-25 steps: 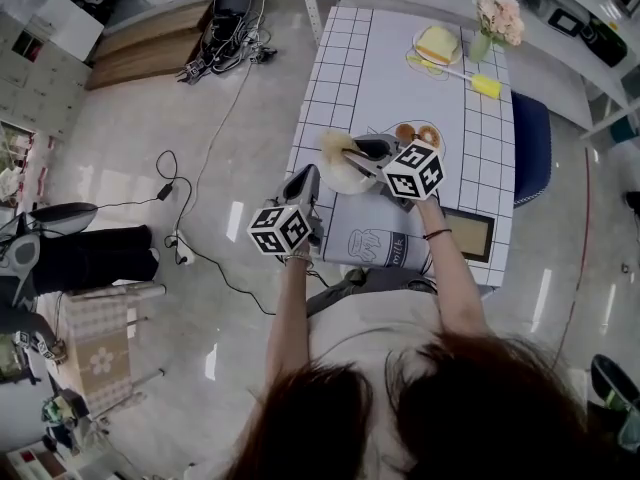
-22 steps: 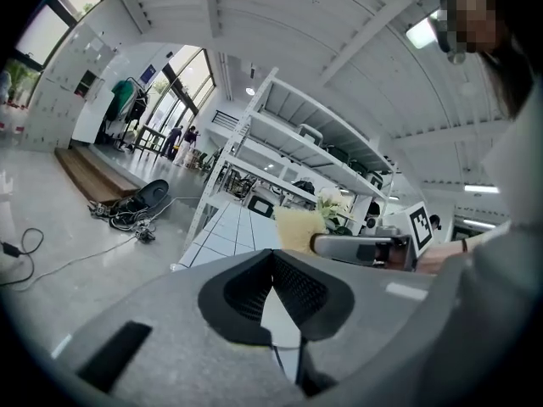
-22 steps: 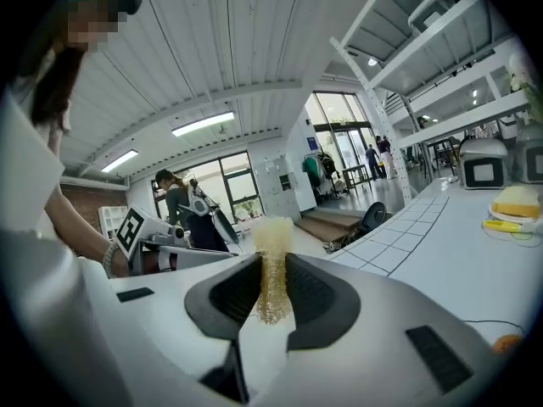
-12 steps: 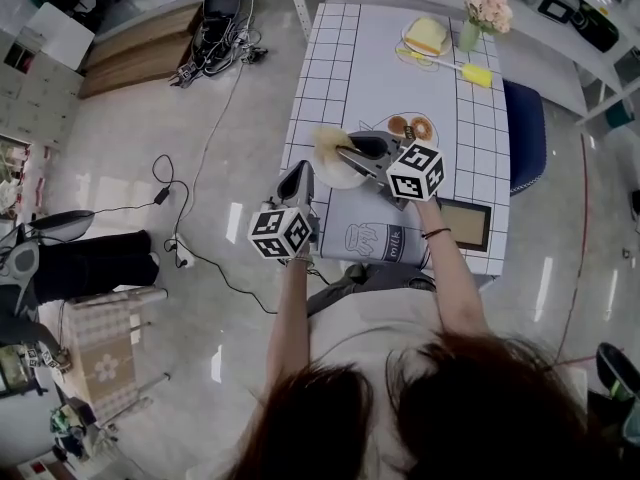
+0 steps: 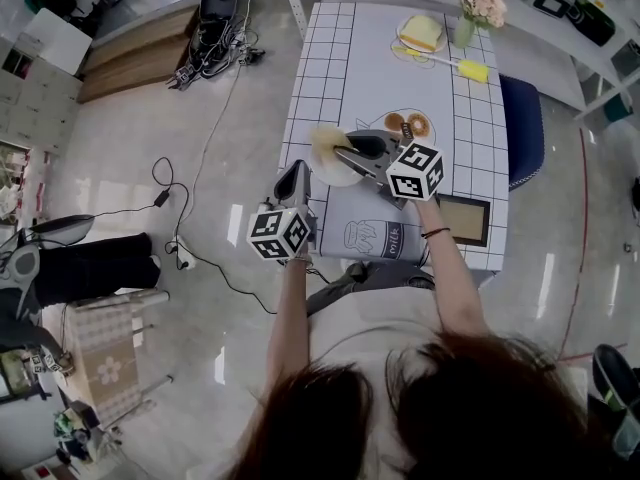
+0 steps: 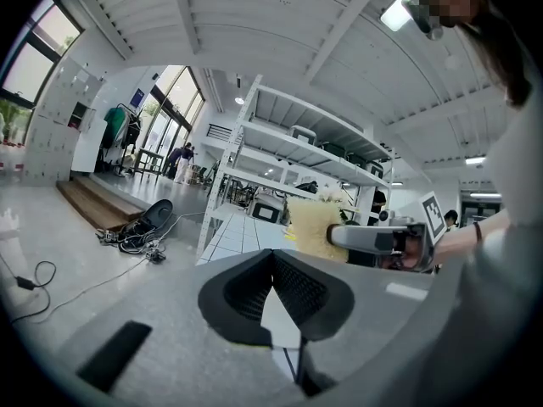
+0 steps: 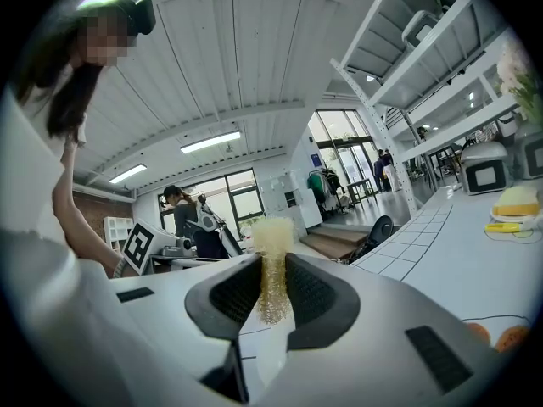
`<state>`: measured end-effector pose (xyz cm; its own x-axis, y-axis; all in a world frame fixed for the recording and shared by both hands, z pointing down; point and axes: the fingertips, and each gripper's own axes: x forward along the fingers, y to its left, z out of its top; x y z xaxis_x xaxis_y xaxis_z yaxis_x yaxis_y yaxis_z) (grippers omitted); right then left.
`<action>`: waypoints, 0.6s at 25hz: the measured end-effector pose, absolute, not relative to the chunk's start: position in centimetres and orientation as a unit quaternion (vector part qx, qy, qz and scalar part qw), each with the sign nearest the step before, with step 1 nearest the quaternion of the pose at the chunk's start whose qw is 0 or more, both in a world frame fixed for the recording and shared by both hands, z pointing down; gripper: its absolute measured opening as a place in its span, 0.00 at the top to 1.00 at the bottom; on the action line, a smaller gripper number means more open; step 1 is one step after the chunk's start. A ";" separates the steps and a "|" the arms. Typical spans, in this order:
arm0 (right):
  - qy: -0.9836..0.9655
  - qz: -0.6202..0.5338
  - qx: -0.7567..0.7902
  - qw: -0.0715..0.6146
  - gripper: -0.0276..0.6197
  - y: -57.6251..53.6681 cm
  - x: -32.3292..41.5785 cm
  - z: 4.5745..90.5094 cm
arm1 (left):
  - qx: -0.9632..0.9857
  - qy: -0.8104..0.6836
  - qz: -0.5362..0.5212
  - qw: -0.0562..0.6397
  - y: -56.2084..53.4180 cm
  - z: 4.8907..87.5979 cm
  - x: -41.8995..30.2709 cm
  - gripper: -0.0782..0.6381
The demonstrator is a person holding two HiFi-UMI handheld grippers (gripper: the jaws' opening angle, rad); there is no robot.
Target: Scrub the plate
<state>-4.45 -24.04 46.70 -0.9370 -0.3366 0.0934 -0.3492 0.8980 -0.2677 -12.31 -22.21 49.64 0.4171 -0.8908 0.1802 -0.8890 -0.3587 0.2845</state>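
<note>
Left gripper [image 6: 273, 259]: You hold it with the jaws brought together, the pads meeting at the tips. Nothing identifiable sits between them.
Left gripper position: It is over the near-left edge of the table [image 5: 340, 58], with the tips just beside the left rim of the plate [image 5: 342, 178]. Contact with the rim cannot be confirmed.
Right gripper [image 7: 271, 270]: The jaws are clamped on the scrubber [image 7: 270, 231], which stands up past the jaw tips.
Scrubber: This is a yellow, fibrous pad. In the head view it sits over the far-left part of the plate. Whether it touches the plate cannot be told.
Plate: It is white and round, and lies at the left side of the table, between your two grippers.
Table: It is covered in a white cloth with a black grid.
Far end of table: A flower vase [image 5: 470, 13] stands there, with a yellow-headed brush [image 5: 472, 70] near it.
Floor, left of table: A tangle of black cables [image 5: 215, 43] lies here.
</note>
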 end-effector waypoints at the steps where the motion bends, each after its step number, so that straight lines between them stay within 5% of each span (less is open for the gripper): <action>1: -0.974 0.141 0.175 0.022 0.84 -24.0 -4.5 46.7 | 0.824 -0.540 -0.002 0.170 -22.2 49.7 -12.3 0.88; 15: -0.976 0.140 0.165 0.016 0.84 -23.3 -4.6 46.4 | 0.825 -0.541 0.006 0.163 -22.1 49.6 -12.3 0.88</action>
